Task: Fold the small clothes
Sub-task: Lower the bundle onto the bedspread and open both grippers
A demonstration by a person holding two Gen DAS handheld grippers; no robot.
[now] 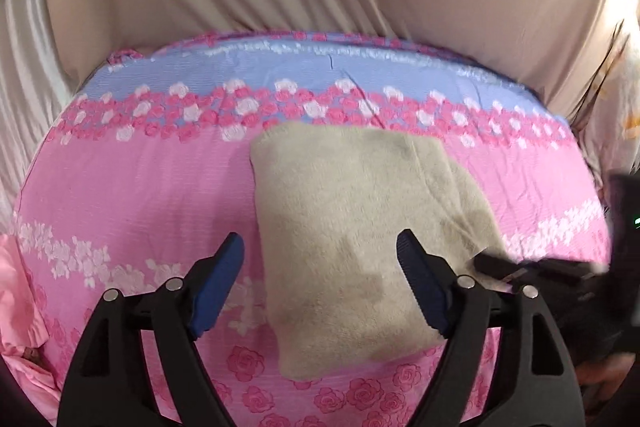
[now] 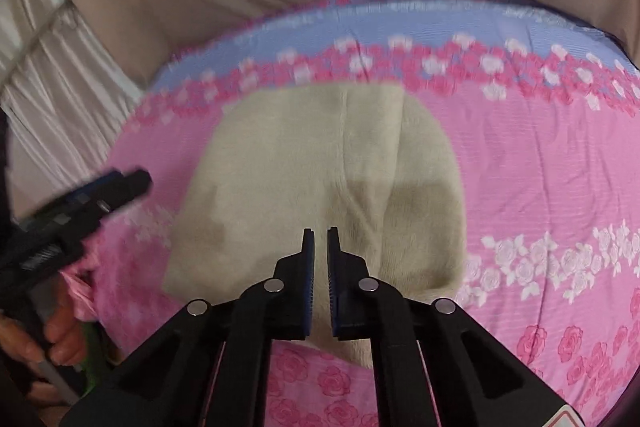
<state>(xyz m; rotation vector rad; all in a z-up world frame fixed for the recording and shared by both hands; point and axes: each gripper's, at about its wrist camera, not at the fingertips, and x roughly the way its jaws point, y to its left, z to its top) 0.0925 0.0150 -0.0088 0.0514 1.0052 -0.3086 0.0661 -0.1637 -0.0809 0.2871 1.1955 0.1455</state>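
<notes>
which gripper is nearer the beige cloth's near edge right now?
Right, narrowly. The right gripper is shut over the beige cloth, near its front edge. The left gripper is open, straddling the cloth's left part, apparently above it.

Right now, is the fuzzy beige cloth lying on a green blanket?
No, the beige cloth lies on a pink bedspread printed with roses.

Each camera rides on its own gripper, looking forward and steeply down along the jaws from close above the pink rose-print bedsheet [image 1: 132,195]. Both views share the folded beige fleece garment [image 1: 344,227] ahead of the jaws (each also glimpses the other gripper at its edge).
</notes>
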